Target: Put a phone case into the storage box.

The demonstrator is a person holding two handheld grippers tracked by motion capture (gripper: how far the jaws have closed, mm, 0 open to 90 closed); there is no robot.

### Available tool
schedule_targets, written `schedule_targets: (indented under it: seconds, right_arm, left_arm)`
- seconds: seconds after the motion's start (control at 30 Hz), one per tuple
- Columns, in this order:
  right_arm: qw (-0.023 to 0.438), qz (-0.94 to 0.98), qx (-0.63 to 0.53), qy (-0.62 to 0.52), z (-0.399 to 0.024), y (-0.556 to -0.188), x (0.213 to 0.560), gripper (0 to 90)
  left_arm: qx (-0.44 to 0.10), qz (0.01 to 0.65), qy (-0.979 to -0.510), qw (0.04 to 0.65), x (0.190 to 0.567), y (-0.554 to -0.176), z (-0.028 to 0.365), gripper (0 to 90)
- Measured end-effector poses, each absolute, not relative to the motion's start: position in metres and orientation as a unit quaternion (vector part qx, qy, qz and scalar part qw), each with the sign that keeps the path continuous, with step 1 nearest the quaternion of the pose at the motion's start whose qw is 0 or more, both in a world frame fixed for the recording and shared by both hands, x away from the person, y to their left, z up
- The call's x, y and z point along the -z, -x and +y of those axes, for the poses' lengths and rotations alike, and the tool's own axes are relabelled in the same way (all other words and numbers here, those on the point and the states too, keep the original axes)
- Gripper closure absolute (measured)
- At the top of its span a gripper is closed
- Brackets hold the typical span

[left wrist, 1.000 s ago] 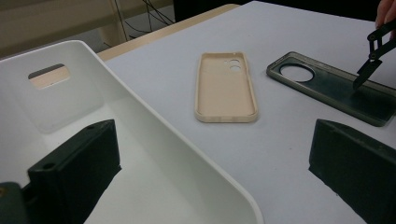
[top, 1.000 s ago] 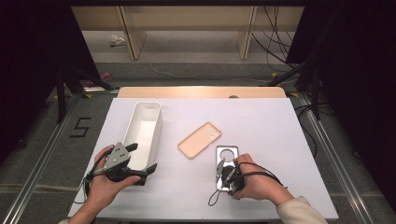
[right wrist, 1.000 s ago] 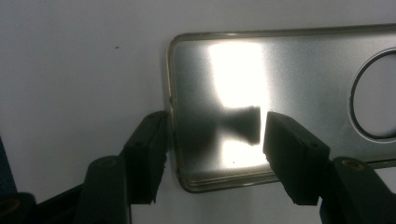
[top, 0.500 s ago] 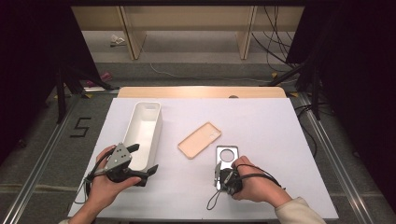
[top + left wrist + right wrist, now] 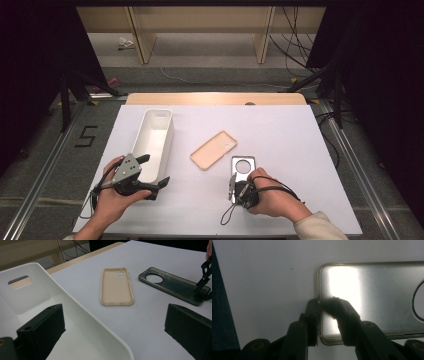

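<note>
**Right gripper pinching the rim of the grey phone case**

High view, with both gripper views. The right gripper [image 5: 233,184], held in the person's right hand [image 5: 267,195], points down at the near short end of the grey phone case [image 5: 242,168], which lies flat on the white table [image 5: 300,150] with its round camera opening at the end away from the jaws. In the right gripper view, the jaws straddle the short-end rim of the grey phone case [image 5: 372,300]: one jaw stands outside the rim on the table side, the other inside on the case's glossy inner face. These jaws have just been closing, and the rim sits between them; both pads appear to meet the rim, so the grip is clamped on the case edge. The case still rests on the table.

The beige phone case [image 5: 213,149] lies just beyond and to the left of the grey one, inner face up, apart from it. In the left gripper view the beige phone case [image 5: 116,286] lies ahead of the jaws, between them.

The left gripper [image 5: 152,176], held in the left hand [image 5: 112,200], has its jaws set wide apart with nothing pressed between them; one jaw is over the white bin [image 5: 155,140], the other over bare table, so the near corner of the bin's wall [image 5: 82,315] lies between them.
</note>
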State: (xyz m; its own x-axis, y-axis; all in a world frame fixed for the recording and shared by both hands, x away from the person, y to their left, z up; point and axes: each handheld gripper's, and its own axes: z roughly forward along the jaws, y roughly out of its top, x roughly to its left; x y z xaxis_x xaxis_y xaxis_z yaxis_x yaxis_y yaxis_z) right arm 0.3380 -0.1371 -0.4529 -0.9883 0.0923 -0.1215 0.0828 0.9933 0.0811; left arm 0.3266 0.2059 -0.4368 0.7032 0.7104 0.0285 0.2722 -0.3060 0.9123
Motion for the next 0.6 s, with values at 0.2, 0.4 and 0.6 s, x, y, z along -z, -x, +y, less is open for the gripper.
schedule_targets:
  seconds: [0.2,0.4,0.6]
  right_arm:
    - [0.06,0.997,-0.034,-0.035,-0.1362,-0.337,0.4527,77.3]
    - [0.053,0.998,-0.031,-0.034,-0.1353,-0.3351,0.4525,83.7]
    - [0.05,0.998,-0.03,-0.035,-0.1353,-0.3346,0.4524,87.3]
  left_arm:
    - [-0.22,0.315,-0.777,0.498,0.4368,-0.3264,0.2056,2.4]
    - [-0.218,0.314,-0.778,0.498,0.4372,-0.3262,0.205,2.6]
    - [-0.219,0.314,-0.778,0.498,0.437,-0.3263,0.2056,2.7]
